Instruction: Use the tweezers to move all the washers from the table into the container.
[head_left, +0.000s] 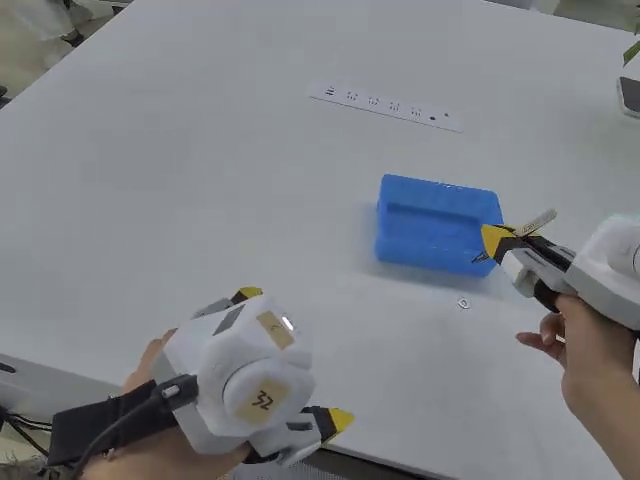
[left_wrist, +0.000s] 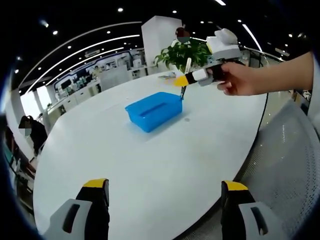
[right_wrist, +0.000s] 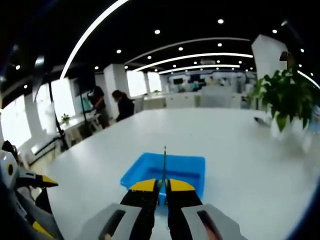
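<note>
Washer (head_left: 463, 303) on the white table (head_left: 200, 180), just in front of the blue container (head_left: 438, 225).
Nearest, the left gripper (left_wrist: 165, 185) hovers over the table edge, jaws spread wide with nothing between them. Further on, the right gripper (right_wrist: 163, 187) is clenched on the tweezers (right_wrist: 164, 162), which reach over the container's right end. Beyond lies a white power strip (head_left: 385, 106).

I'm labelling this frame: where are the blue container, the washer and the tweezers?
blue container (head_left: 425, 252): head view, front wall.
washer (head_left: 463, 303): head view, the ring itself.
tweezers (right_wrist: 164, 165): right gripper view, the thin shaft.
</note>
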